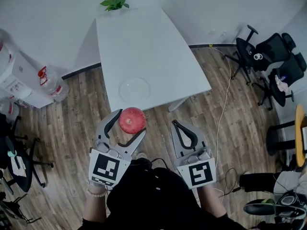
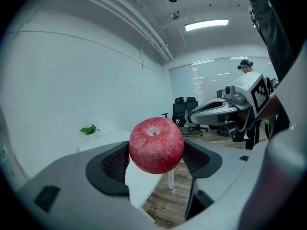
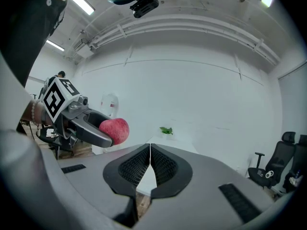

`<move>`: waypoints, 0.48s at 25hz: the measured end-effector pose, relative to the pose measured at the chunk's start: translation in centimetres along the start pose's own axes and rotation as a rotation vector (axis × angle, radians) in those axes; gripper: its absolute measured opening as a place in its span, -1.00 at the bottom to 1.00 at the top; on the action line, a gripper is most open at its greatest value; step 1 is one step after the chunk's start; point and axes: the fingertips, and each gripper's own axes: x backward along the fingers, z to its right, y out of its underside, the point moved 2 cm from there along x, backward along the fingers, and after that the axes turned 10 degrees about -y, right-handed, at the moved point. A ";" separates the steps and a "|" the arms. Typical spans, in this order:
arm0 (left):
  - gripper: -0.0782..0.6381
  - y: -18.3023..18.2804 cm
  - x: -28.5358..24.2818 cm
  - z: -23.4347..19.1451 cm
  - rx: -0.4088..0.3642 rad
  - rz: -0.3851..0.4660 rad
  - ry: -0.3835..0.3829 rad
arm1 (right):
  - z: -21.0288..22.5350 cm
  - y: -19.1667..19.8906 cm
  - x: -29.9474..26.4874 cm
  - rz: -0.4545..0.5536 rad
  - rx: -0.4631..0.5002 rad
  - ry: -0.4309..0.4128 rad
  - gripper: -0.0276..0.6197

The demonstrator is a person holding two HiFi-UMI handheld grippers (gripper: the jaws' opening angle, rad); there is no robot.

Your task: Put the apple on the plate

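A red apple is clamped between the jaws of my left gripper, held in the air just short of the white table's near edge. In the left gripper view the apple fills the gap between the black pads, stem up. A clear glass plate lies on the table near that edge, straight ahead of the apple. My right gripper hovers to the right at the same height, jaws pressed together with nothing in them. The right gripper view shows the apple in the left gripper off to its left.
The white table runs away from me, with a small green plant at its far end. Office chairs stand at the right, a water dispenser and bottle at the left. A cable trails over the wooden floor.
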 end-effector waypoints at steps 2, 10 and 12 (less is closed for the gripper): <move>0.21 0.2 -0.1 -0.5 0.020 -0.009 -0.010 | 0.0 0.1 -0.5 -0.005 0.001 0.001 -0.79; 0.21 1.2 0.0 -1.5 -0.011 -0.001 -0.010 | -0.5 0.2 -1.6 0.002 0.003 -0.004 -0.79; 0.21 1.2 0.2 -2.0 -0.010 0.000 -0.021 | -0.6 0.1 -2.0 0.005 0.007 -0.009 -0.79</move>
